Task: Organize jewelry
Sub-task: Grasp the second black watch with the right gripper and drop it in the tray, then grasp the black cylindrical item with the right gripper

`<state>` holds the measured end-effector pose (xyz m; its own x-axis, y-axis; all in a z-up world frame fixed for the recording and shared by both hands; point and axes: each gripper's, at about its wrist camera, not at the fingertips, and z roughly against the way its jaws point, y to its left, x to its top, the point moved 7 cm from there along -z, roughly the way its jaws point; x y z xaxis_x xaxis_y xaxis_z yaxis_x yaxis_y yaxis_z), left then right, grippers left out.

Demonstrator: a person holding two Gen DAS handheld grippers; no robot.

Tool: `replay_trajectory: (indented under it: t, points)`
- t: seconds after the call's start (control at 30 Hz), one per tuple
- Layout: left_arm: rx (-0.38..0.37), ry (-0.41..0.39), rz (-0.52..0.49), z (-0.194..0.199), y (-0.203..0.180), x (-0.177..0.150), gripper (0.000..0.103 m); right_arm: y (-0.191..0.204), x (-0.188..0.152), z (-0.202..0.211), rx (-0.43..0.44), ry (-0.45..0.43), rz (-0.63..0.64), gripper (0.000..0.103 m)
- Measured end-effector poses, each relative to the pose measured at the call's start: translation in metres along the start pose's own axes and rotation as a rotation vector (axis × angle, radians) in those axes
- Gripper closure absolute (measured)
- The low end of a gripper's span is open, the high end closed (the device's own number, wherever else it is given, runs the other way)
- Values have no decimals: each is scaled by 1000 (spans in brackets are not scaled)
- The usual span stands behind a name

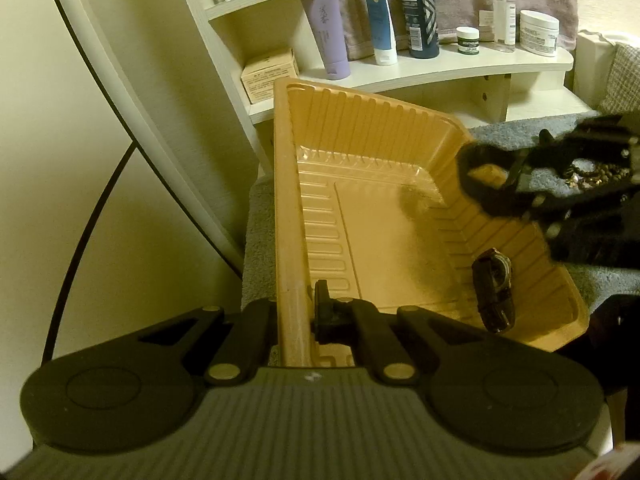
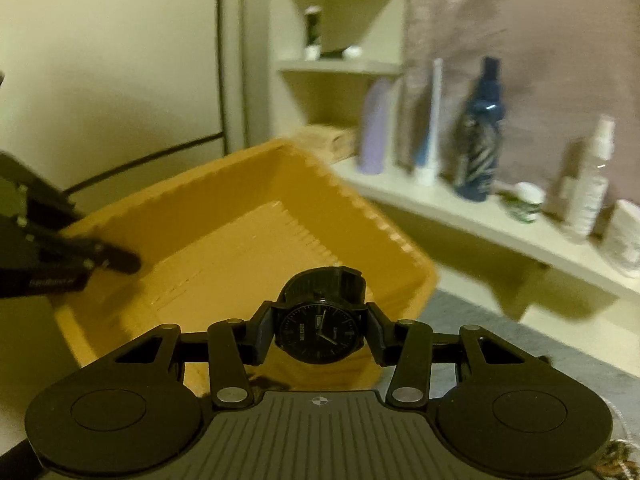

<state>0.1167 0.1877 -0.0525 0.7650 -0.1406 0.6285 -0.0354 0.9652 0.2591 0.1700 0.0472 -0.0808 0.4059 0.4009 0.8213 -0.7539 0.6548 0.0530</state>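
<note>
**Ana:** Shelves of toiletries fill the background of the left wrist view, with the amber plastic tray [image 1: 372, 216] tilted up in front of them over grey carpet. Why is it tilted?

**Me:** I have the left gripper [image 1: 296, 314] clamped on the tray's near rim, one finger outside the wall and one inside, so the jaws stand narrow, pinching plastic. My guess is that holding the rim steadies the tray and angles its mouth toward the other hand.

**Ana:** Anything in it?

**Me:** One dark wristwatch [image 1: 494, 294] lies against the tray's right wall, toward the near corner and apart from my fingers. The right gripper [image 1: 486, 184] hangs over that wall's upper edge; behind it, beyond the tray, I see some beaded jewelry [image 1: 596, 172], too blurred to name further.

**Ana:** And the right wrist view?

**Me:** Same shelf, smeared by motion, with a purple tube [image 2: 374, 128] and a dark blue bottle [image 2: 482, 140] standing beyond the tray. The right gripper [image 2: 320, 334] is closed on a black watch [image 2: 318, 332], pads against either side of the case, dial facing the camera, band looping out ahead. It hovers just above the tray's near corner [image 2: 424, 280], so I judge the watch is about to be set inside. The left gripper [image 2: 112, 260] shows at the tray's left rim.
</note>
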Motion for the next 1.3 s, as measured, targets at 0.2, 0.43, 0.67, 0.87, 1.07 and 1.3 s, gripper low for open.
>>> replay_trajectory:
  t: [0.2,0.43,0.67,0.87,1.07,1.3]
  points:
    - [-1,0,1,0,0,0,100,8,-10,-17,32,36,-3,56]
    - [-4,1,2,0,1,-1,100,6,-17,-22,55,34,-22,52]
    - [-5,1,2,-2,2,-1,100,-10,-12,-3,-12,-20,-70,47]
    - [-4,0,-1,-2,2,-1,100,-39,-22,18,-111,-34,-142,43]
    - [-5,-1,-1,-2,3,-1,100,-77,-44,39,-238,-18,-209,42]
    - [-5,-7,-4,-2,2,-1,100,-122,-82,59,-395,29,-269,41]
